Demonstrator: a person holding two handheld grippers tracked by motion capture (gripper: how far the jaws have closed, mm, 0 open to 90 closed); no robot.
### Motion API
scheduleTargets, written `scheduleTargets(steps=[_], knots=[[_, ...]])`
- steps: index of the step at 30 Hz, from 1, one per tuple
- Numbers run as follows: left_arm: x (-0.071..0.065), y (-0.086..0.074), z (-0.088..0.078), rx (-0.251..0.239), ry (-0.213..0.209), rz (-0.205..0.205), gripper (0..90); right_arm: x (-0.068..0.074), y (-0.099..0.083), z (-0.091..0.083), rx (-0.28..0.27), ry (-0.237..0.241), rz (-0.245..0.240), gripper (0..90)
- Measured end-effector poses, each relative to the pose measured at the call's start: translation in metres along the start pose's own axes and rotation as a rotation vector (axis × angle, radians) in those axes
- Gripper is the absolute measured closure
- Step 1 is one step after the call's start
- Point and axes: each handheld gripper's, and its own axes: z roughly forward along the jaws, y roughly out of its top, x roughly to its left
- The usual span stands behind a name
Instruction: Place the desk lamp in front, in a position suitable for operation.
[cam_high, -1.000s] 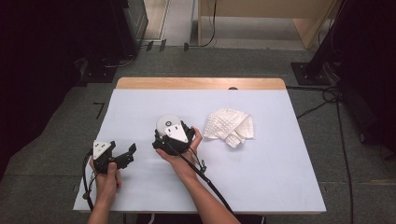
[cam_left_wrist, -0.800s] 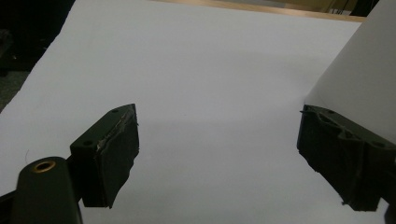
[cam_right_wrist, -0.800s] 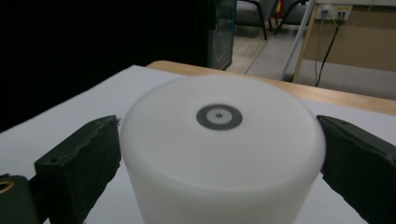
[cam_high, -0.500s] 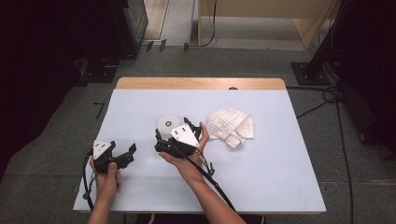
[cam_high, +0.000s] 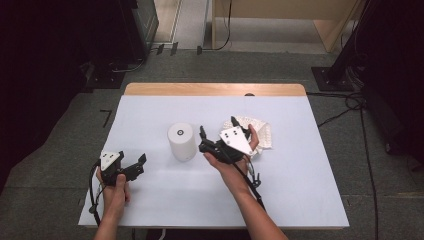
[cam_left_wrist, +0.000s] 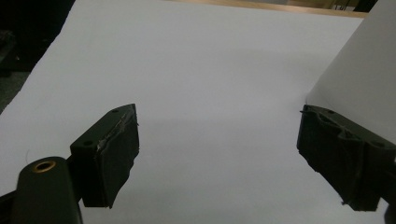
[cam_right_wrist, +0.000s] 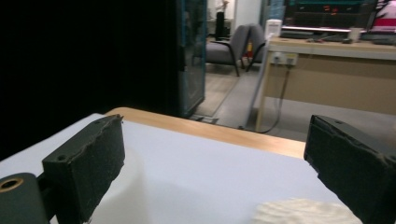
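Right gripper (cam_high: 218, 134) now sits at the white cylinder's (cam_high: 181, 141) three o'clock, above the cloth (cam_high: 261, 134), fingers wide open, empty; left gripper (cam_high: 134, 166) likewise.

I saw a white tube (cam_high: 181, 141) standing straight up near the middle of the table (cam_high: 150, 200). It was short and round, with a small dark ring on its flat top. A white cloth (cam_high: 262, 135) lay to its right, a little way off and not touching it. The cloth was bumpy and scrunched in a soft heap, with part of it hidden from me.
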Motion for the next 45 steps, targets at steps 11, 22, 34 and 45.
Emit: scheduleTargets(steps=[11, 22, 34, 45], knots=[[-0.001, 0.0, 0.0, 0.0, 0.005, 0.004, 13.8, -0.063, -0.013, 0.009, 0.09, -0.107, 0.0, 12.1], [-0.001, 0.0, 0.0, -0.001, 0.002, 0.003, 13.8, -0.088, -0.048, 0.039, 0.296, -0.118, 0.02, 12.2], [-0.001, -0.001, 0.0, 0.0, 0.002, 0.003, 13.8, -0.103, -0.078, 0.065, 0.448, -0.114, 0.033, 2.5], [-0.002, -0.001, 0.0, 0.002, 0.002, 0.008, 13.8, -0.11, -0.089, 0.081, 0.585, -0.107, 0.047, 0.0]])
